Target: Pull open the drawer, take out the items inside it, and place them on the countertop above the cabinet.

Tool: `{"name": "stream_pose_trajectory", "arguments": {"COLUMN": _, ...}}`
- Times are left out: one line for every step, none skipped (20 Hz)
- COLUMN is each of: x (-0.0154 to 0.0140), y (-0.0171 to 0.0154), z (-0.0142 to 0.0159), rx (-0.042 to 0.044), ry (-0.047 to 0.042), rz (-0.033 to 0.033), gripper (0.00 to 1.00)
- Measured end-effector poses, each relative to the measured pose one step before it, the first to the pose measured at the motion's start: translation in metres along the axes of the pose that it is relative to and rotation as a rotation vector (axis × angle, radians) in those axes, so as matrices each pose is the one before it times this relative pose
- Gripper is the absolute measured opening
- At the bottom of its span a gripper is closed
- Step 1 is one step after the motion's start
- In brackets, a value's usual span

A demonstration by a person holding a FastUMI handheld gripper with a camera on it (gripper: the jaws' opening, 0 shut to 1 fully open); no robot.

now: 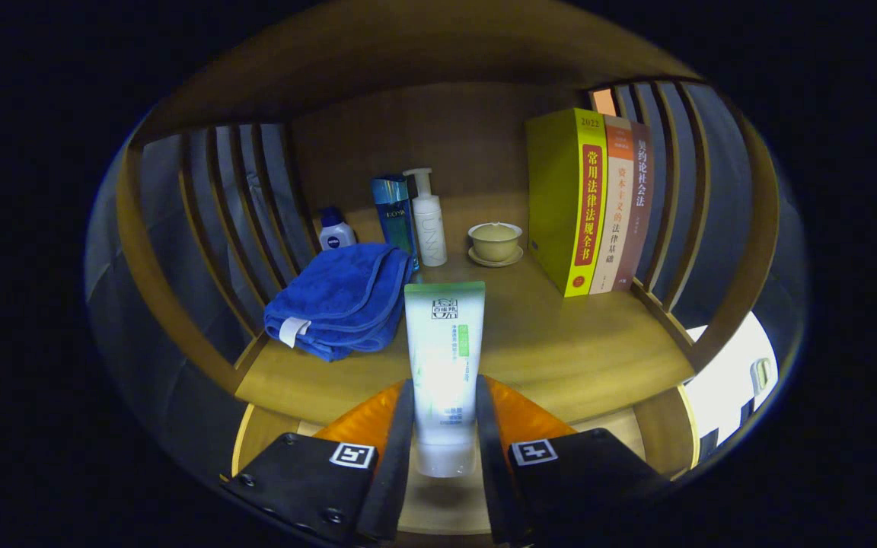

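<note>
The gripper point(444, 411) held one tube point(444, 358) of face wash upright between its two fingers, both pressing against the tube's lower sides. The tube's cap end hung below the fingertips and its flat crimped end stood up above them, over the front of a wooden countertop point(560, 342).

Beyond the fingers and just to their left lay one folded blue towel point(339, 301), resting on the countertop close beside the tube. Behind the towel stood three bottles: one small white bottle point(336, 232) with a blue cap, partly hidden by the towel; one tall blue bottle point(396, 217); and one white pump bottle point(428, 217) just beside the blue one.

Farther ahead, slightly right of the tube, sat one lidded cup point(495, 240) on a saucer. To the right of the fingers, three books point(591, 202) stood upright, side by side and touching: one thick yellow book, then two thinner ones. Curved wooden slats point(218, 213) walled the countertop on both sides.
</note>
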State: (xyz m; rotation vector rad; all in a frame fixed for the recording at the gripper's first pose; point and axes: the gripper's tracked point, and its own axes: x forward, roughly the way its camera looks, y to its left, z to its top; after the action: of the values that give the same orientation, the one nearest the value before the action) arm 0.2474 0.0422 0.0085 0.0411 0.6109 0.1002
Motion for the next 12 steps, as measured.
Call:
{"name": "stream_pose_trajectory", "arguments": {"x": 0.00723, "y": -0.00072, "z": 0.00128, "rx": 0.00477, "ry": 0.00511, "rz": -0.00041, "gripper": 0.51}}
{"name": "stream_pose_trajectory", "arguments": {"x": 0.00773, "y": -0.00260, "z": -0.00055, "rx": -0.00030, "ry": 0.00814, "rz": -0.00657, "gripper": 0.51}}
{"name": "stream_pose_trajectory", "arguments": {"x": 0.00635, "y": -0.00306, "z": -0.00049, "rx": -0.00295, "ry": 0.01130, "rz": -0.00925, "gripper": 0.51}}
{"name": "stream_pose_trajectory", "arguments": {"x": 0.00605, "y": -0.00230, "z": 0.00238, "rx": -0.00437, "ry": 0.00356, "rz": -0.01044, "gripper": 0.52}}
{"name": "stream_pose_trajectory", "arguments": {"x": 0.00522, "y": -0.00201, "z": 0.00072, "rx": -0.00696, "ry": 0.00499, "rz": -0.00888, "gripper": 0.51}}
{"name": "stream_pose_trajectory", "arguments": {"x": 0.00609, "y": -0.00187, "z": 0.00003, "rx": -0.00603, "ry": 0.00526, "rz": -0.00824, "gripper": 0.52}}
{"name": "stream_pose_trajectory", "arguments": {"x": 0.00457, "y": -0.00196, "z": 0.00064, "rx": -0.00349, "ry": 0.00406, "rz": -0.00733, "gripper": 0.51}}
{"name": "stream_pose_trajectory", "arguments": {"x": 0.00393, "y": -0.00146, "z": 0.00024, "rx": 0.00048, "ry": 0.00368, "rz": -0.00528, "gripper": 0.51}}
{"name": "stream_pose_trajectory", "arguments": {"x": 0.00325, "y": -0.00093, "z": 0.00022, "rx": 0.00293, "ry": 0.00569, "rz": -0.00494, "gripper": 0.52}}
{"name": "stream_pose_trajectory", "arguments": {"x": 0.00414, "y": -0.00121, "z": -0.00040, "rx": 0.00323, "ry": 0.00449, "rz": -0.00308, "gripper": 0.52}}
{"name": "stream_pose_trajectory", "arguments": {"x": 0.00293, "y": -0.00069, "z": -0.00009, "rx": 0.00012, "ry": 0.00039, "rz": -0.00435, "gripper": 0.52}}
{"name": "stream_pose_trajectory", "arguments": {"x": 0.00225, "y": -0.00065, "z": -0.00002, "rx": -0.00025, "ry": 0.00391, "rz": -0.00375, "gripper": 0.52}}
